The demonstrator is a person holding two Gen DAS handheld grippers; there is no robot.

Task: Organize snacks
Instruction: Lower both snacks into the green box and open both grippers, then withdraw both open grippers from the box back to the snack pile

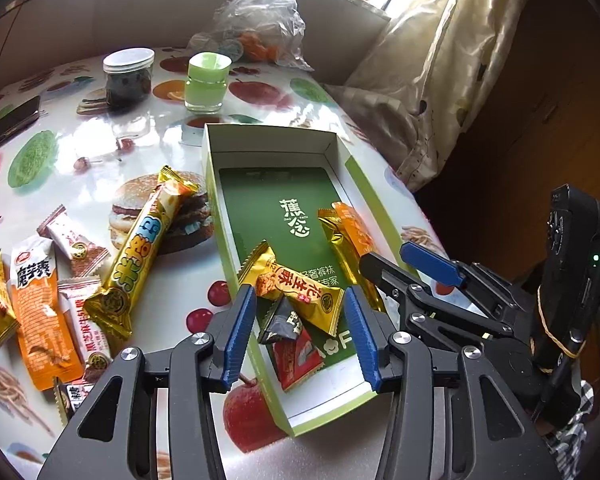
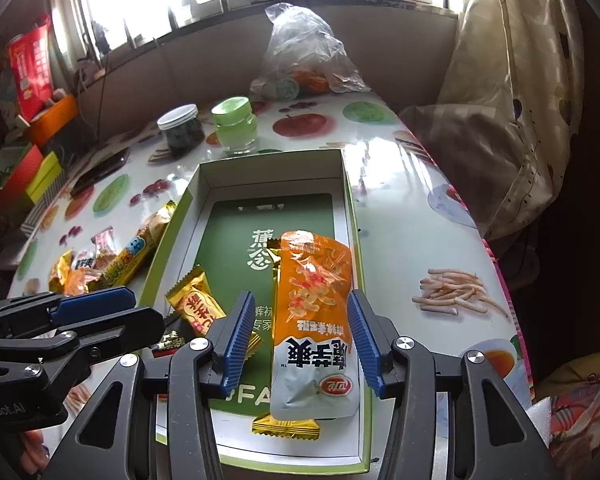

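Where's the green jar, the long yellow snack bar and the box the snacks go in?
green jar (image 1: 205,86): left wrist view, on its glass side.
long yellow snack bar (image 1: 142,250): left wrist view, on the middle of its wrapper.
box (image 2: 274,172): right wrist view, on its far inner wall.

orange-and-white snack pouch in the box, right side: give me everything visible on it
The orange-and-white pouch is a flat, glossy sealed plastic packet: orange upper part with a printed food picture, white lower part with bold dark characters and a red logo. It lies lengthwise in the green-lined box, near its right wall, on top of a gold wrapper whose ends stick out beyond it. The right gripper straddles it, its blue pads clear of both edges.
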